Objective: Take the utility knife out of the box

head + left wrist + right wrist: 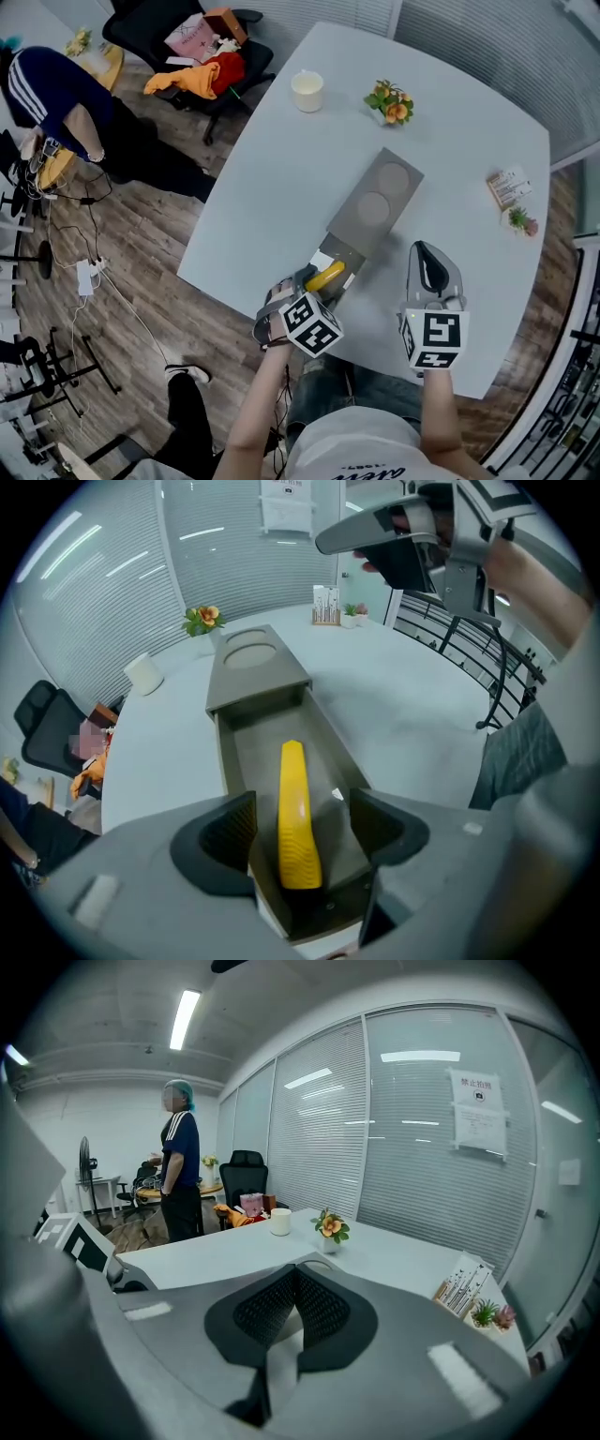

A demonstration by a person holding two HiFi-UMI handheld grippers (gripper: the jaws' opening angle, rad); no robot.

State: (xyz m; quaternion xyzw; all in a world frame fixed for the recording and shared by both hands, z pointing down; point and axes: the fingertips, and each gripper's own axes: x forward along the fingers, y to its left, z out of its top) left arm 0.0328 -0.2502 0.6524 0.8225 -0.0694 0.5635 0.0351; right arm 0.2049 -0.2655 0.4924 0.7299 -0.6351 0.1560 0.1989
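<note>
A yellow utility knife (295,817) lies lengthwise in the pulled-out tray of a long grey box (251,667) on the white table. My left gripper (302,829) is open, its two dark fingers (228,832) standing either side of the knife's near end without touching it. From the head view, the knife (325,276) shows at the box's (377,199) near end, just ahead of the left gripper (309,281). My right gripper (429,265) hovers to the right of the box, shut with nothing in it; its pads (323,1312) are pressed together.
At the table's far side stand a white cup (307,91) and a small flower pot (392,102). A card holder (509,186) and a tiny plant (521,221) sit at the right. A person (56,94) and a cluttered chair (202,47) are off the table's left edge.
</note>
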